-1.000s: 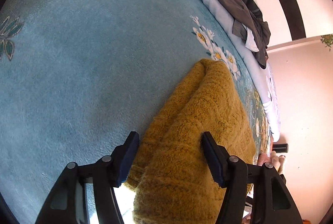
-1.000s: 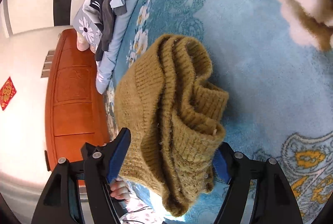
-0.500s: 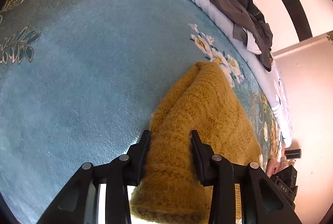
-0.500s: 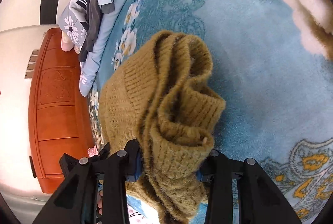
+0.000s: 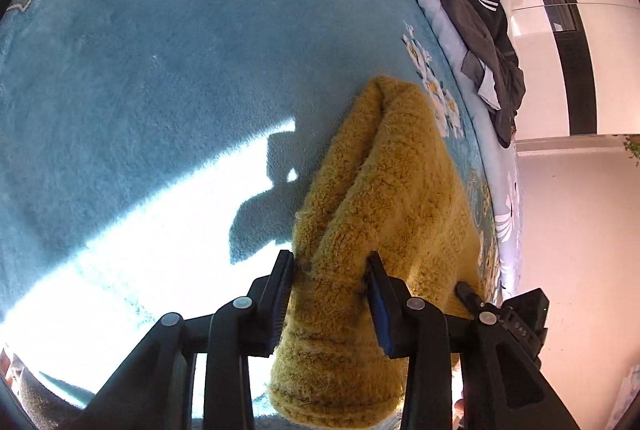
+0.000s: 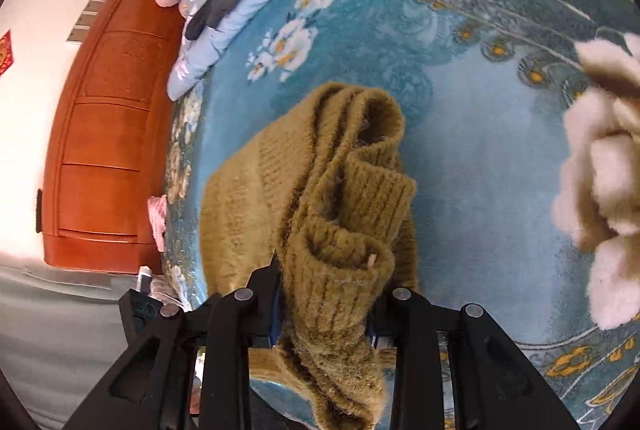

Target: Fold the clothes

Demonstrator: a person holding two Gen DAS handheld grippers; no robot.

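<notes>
Having stood wide a second ago, both grippers are now clamped on the fuzzy mustard-yellow knitted sweater (image 5: 384, 198): left gripper (image 5: 331, 272) easing open, right gripper (image 6: 326, 304) tightening, so the sweater is judged secured for folding

Mustard sweater (image 5: 384, 190), floral teal blanket (image 5: 160, 70)

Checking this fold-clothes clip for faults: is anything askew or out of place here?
The mustard sweater is bunched in ridged rolls rather than flat, pinched at each end by the left gripper and right gripper. Dark clothes lie heaped at the blanket's edge. No damage shows.
</notes>
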